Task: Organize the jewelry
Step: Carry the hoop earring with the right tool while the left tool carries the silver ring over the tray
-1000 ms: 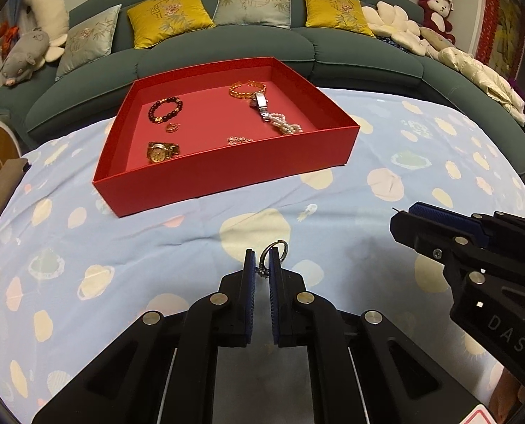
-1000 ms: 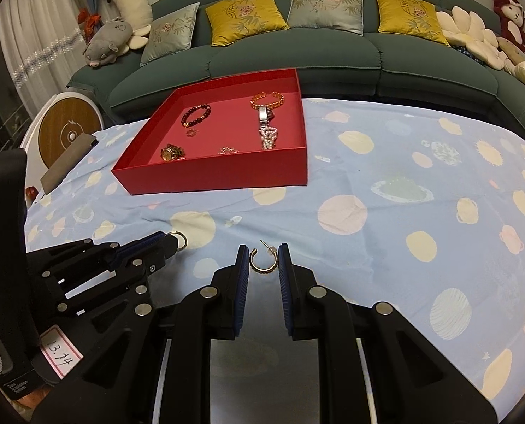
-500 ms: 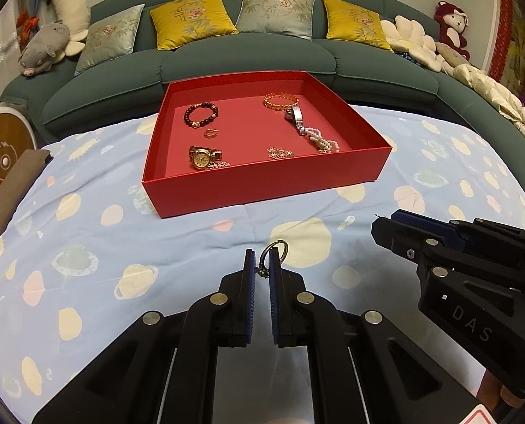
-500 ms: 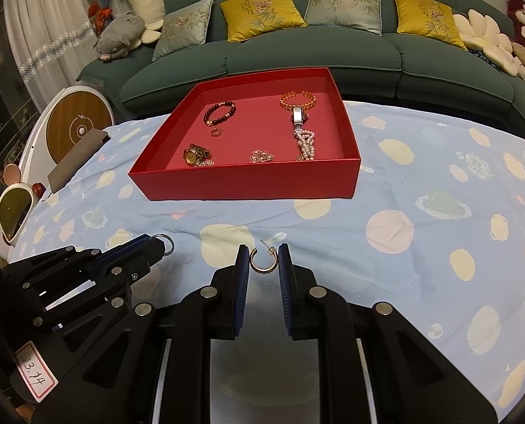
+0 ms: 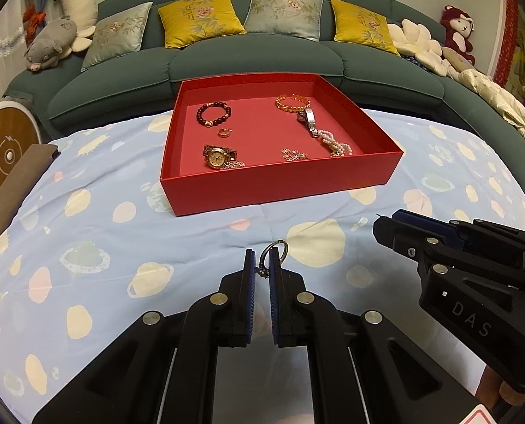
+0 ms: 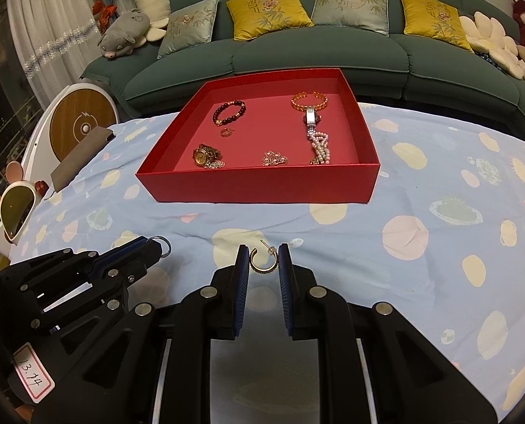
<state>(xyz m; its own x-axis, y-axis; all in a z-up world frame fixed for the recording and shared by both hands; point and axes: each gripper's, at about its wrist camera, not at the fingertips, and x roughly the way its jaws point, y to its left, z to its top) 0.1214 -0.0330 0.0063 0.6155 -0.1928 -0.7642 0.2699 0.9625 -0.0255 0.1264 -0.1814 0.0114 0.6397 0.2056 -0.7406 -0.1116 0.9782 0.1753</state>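
Spotted tablecloth (image 5: 86,233) | left gripper (image 5: 261,265) pinches silver ring (image 5: 275,249), right gripper (image 6: 264,265) clamps hoop earring (image 6: 263,261) | next: carry both to red tray (image 6: 262,183) at 12 o'clock.

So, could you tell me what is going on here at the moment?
A person is sorting jewelry with a handheld gripper in each hand. The left gripper is shut on a silver hoop earring, and the right gripper is shut on a gold hoop earring. Both hang above the blue patterned cloth, short of the red tray. The tray already holds bracelets, two watches, a pearl piece and some smaller items.
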